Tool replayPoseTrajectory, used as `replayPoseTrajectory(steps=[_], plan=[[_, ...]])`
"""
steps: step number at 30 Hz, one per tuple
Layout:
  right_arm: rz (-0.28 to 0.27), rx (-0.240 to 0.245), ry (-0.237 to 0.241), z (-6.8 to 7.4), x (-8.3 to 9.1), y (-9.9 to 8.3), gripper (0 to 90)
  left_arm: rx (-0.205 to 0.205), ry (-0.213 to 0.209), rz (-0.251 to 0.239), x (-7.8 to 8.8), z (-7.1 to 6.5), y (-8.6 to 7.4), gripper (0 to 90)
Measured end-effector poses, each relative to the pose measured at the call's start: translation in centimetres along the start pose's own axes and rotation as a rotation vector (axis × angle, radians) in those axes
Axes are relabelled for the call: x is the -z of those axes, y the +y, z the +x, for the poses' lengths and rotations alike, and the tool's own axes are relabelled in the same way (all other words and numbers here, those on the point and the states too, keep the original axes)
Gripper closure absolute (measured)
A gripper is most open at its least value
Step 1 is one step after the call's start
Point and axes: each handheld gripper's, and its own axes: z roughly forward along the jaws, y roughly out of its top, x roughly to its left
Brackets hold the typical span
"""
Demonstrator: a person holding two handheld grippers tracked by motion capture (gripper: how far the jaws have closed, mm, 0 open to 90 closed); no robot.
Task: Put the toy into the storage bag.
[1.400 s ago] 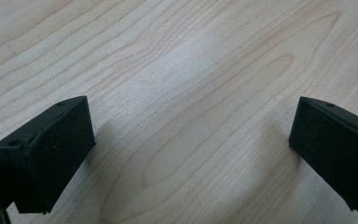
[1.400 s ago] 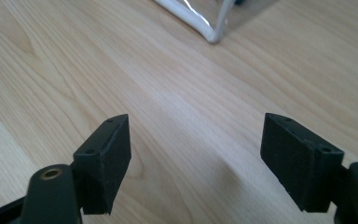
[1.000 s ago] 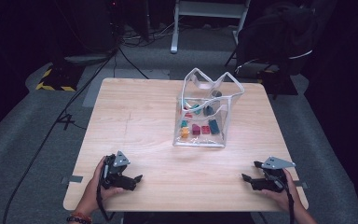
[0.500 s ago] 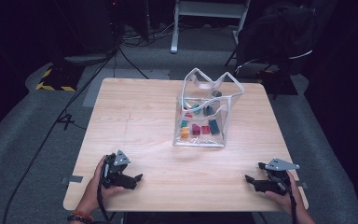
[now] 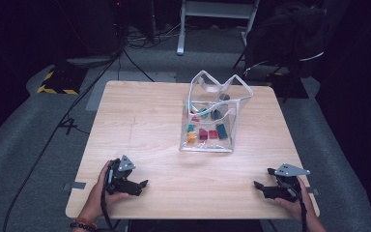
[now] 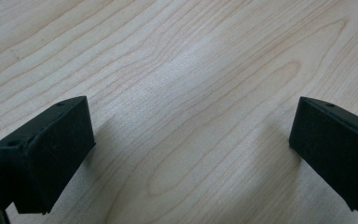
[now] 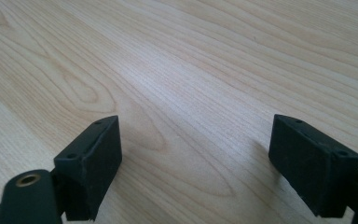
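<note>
The clear bag (image 5: 212, 123) of little colored blocks (image 5: 206, 133) sits far on the table (image 5: 140, 125), middle-right. Both claws rest near, wide and empty: left gripper (image 5: 142, 184), right gripper (image 5: 257, 185), whose jaws just opened. Reach slowly for the bag's floppy top.

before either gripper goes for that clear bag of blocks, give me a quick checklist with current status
1. Left gripper open, nothing between its jaws: ok; the left gripper view has bare wood between the pads.
2. Right gripper open and unloaded: ok; its jaws have just been opening, with bare wood between them.
3. Clear bag upright with its mouth open: ok; the rim is crumpled but gaping.
4. Coloured blocks all inside the bag: ok.
5. Path across the table from each gripper to the bag unobstructed: ok.
6. Bag stiff enough to stay standing when gripped: cannot tell.
</note>
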Motion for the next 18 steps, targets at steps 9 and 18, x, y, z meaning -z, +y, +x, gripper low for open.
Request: replayPoseTrajectory(steps=[9, 18], plan=[[-0.001, 0.003, 0.006, -0.06, -0.03, 0.01, 17.5, 0.0, 0.0, 0.0, 0.0, 0.0, 0.0, 0.2], [0.0, 0.003, 0.001, -0.06, -0.04, 0.01, 16.4, 0.001, -0.002, 0.0, -0.03, 0.0, 0.01, 0.1]])
